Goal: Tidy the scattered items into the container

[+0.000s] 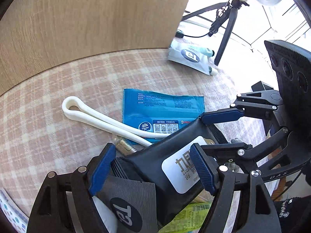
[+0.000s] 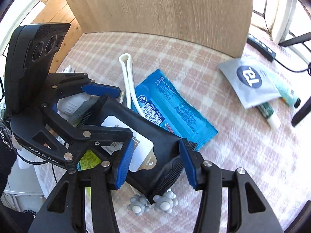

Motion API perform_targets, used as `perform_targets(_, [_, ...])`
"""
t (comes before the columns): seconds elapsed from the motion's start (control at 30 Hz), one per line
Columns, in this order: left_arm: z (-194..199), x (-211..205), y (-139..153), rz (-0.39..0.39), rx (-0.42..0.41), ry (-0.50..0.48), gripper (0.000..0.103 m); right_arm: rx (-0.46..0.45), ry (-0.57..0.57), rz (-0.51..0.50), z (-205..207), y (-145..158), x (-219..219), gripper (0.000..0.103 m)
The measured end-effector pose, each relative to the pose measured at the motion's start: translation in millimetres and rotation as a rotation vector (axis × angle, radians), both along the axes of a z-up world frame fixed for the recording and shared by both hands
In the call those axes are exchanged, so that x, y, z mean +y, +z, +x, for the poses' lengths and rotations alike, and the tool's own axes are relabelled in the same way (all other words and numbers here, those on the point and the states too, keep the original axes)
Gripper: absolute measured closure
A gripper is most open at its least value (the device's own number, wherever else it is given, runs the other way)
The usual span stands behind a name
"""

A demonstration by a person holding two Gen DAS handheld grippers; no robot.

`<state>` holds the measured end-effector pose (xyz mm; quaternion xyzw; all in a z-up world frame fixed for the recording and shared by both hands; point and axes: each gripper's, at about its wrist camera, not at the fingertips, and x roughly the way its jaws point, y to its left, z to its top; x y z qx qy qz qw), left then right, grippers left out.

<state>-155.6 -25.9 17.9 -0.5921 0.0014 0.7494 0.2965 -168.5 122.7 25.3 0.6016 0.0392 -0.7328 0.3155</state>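
The black wipes pack (image 1: pixel 167 155) (image 2: pixel 136 134), with its white label facing up, lies tilted over a heap of other things on the plaid tabletop (image 1: pixel 48 106) (image 2: pixel 243 155). Both tongs bracket it. The left tongs (image 1: pixel 153 167) (image 2: pixel 97 97) stand with blue pads on either side of one end, jaws spread; whether the pads press the pack is hard to make out. The right tongs (image 2: pixel 155 163) (image 1: pixel 210 134) straddle the opposite end, one pad at the label edge and the other at the crimped seam, and their contact is equally unclear.

Under the pack, partly hidden, lies a blue Vinda wipes packet (image 1: pixel 161 108) (image 2: pixel 175 106), flat on the cloth. A white looped strap (image 1: pixel 93 116) (image 2: pixel 128 77) runs across that packet and vanishes beneath the pack. Just beside the pack's near corner in the right wrist view sit two grey knobbly balls (image 2: pixel 153 203), cut off by the pack. A yellow-green packet (image 1: pixel 190 215) (image 2: pixel 88 160) and a grey striped sachet (image 1: pixel 128 200) peek out below the pack, mostly covered.

Well apart from the pack, near the foot of a wooden panel (image 1: pixel 87 19) (image 2: pixel 165 5), lies a grey sachet (image 1: pixel 191 58) (image 2: pixel 250 81) resting on a pale green tube (image 1: pixel 202 50) (image 2: pixel 285 91) and a white-tipped tube (image 2: pixel 269 112).
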Motion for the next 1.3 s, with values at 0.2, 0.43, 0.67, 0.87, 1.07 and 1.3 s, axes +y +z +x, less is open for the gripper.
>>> perform_targets(0.2, [49.5,45.1,3.4,0.052,-0.043,-0.047,0.025,-0.027,0.003,0.028,63.0,-0.3,42.7,0.054])
perform_targets(0.43, [92.2,76.6,10.5,0.085,-0.065,0.012,0.030,0.059,-0.012,0.176,119.3,17.0,88.2,0.054])
perform_targets(0.67, [113.0,0.4,58.1,0.069,0.059,0.297,0.029,0.167,-0.064,0.119,146.6,52.2,120.7,0.053])
perform_targets(0.87, [128.3,-69.0,64.5,0.014,0.073,0.503,0.029,0.225,0.013,0.122,165.9,63.5,107.3,0.044])
perform_targets(1.07, [125.2,-79.4,55.1,0.014,0.083,0.552,0.031,0.261,0.098,0.138,166.8,62.4,84.3,0.040])
perform_targets(1.3, [102.6,-83.5,26.5,-0.021,0.041,0.644,0.031,0.305,0.294,0.229,173.1,51.9,49.7,0.040])
